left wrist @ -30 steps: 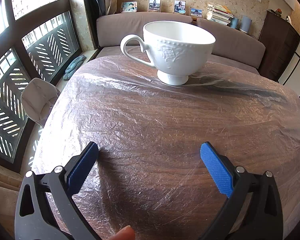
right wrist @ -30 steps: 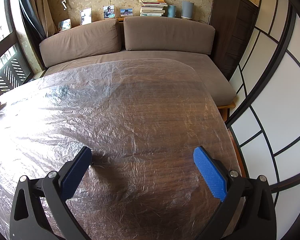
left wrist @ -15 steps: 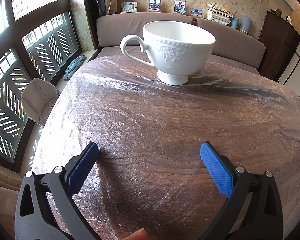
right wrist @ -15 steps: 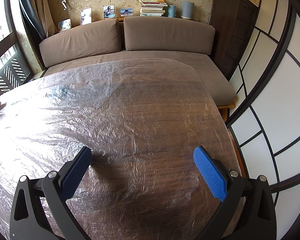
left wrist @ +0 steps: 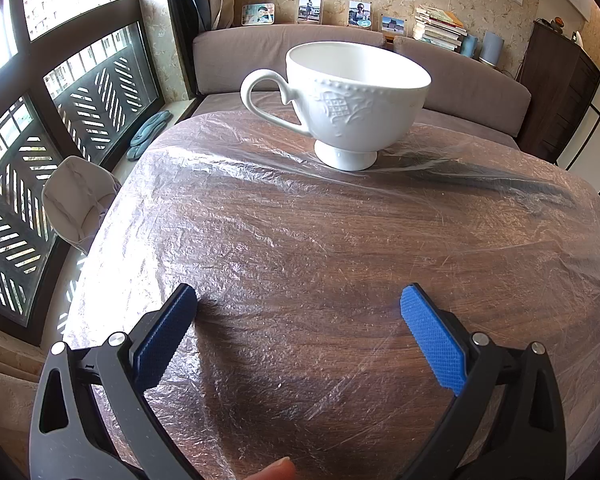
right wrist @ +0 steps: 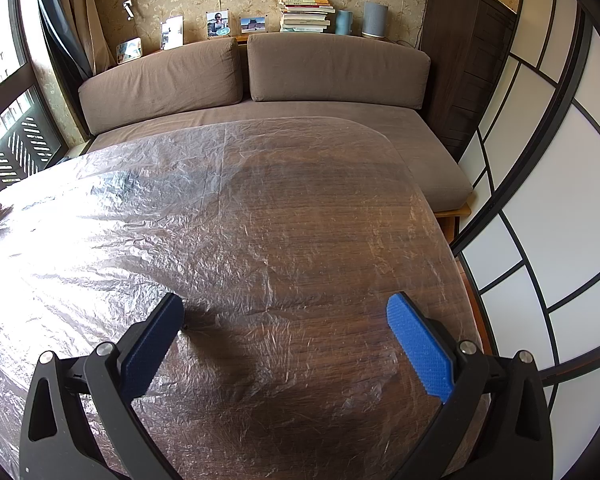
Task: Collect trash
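A crinkled clear plastic sheet [left wrist: 300, 240] covers the dark wooden table; it also shows in the right wrist view [right wrist: 180, 240]. A white footed cup [left wrist: 352, 100] stands upright on the sheet at the far side, handle to the left. My left gripper [left wrist: 298, 300] is open and empty, low over the sheet, well short of the cup. My right gripper [right wrist: 284, 308] is open and empty over the sheet near the table's right edge [right wrist: 452, 248]. No other loose trash shows.
A brown sofa [right wrist: 300, 92] runs along the table's far side. A pale chair [left wrist: 76, 200] stands at the table's left by the window [left wrist: 40, 120]. A dark cabinet [right wrist: 460, 60] and white panelled screens [right wrist: 540, 200] are on the right.
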